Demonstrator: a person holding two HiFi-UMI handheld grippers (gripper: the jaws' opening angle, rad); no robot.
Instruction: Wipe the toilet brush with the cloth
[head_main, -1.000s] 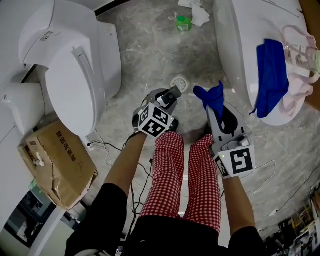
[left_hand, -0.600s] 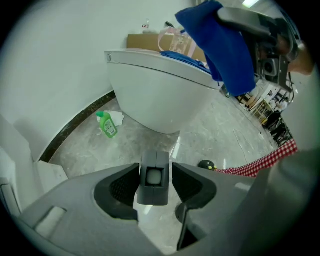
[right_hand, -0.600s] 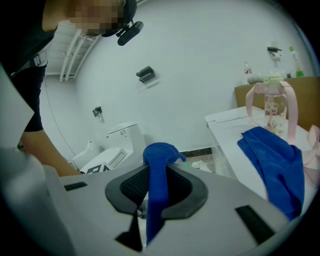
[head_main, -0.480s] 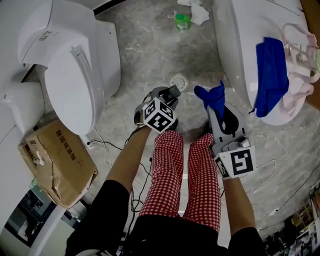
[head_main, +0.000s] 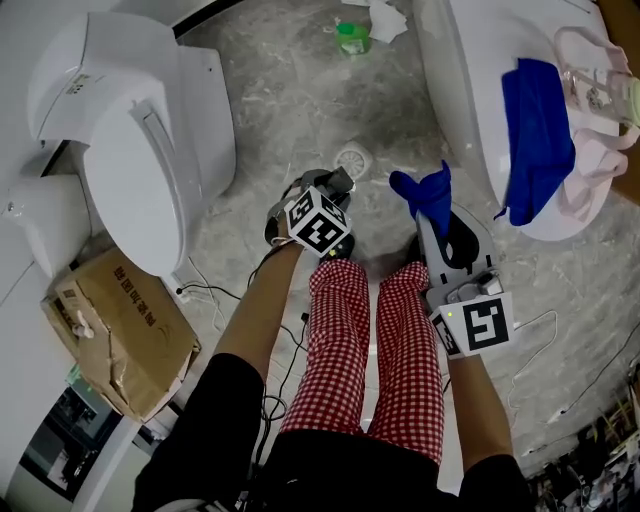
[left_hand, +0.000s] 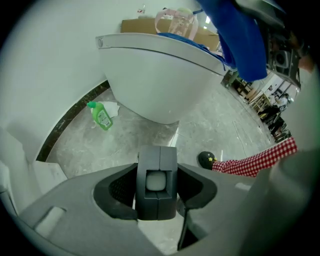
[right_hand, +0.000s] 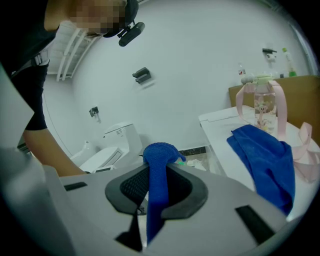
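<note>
**Approach to the handle.** The left gripper (left_hand: 157, 187) is tipped steeply toward the floor (left_hand: 75, 150). Its jaws are spread wide and have just been opening. Between them stands a dark grey, square-ended block with a pale centre, read here as the handle top of the toilet brush (left_hand: 157, 159). No pad is seen pressing on it, so it is judged not yet gripped. The brush is seen end-on. Its long axis is taken to run away from the camera along the line of the jaws, with the handle end up and the bristle end hidden below. In the head view the brush lies out of sight under the left gripper, just ahead of the person's feet, between the toilet (head_main: 130, 130) and the white basin (head_main: 460, 100). The right gripper (right_hand: 157, 189) is held nearer level and just beside the left one. Its jaws are closed on the blue cloth (right_hand: 159, 155), whose bunched end stands out past the tips. A second blue cloth (head_main: 540, 140) lies on the basin, well apart. The left gripper is the nearer to the brush. The coming move probably calls for lowering along the handle's axis and closing across its narrow section.
</note>
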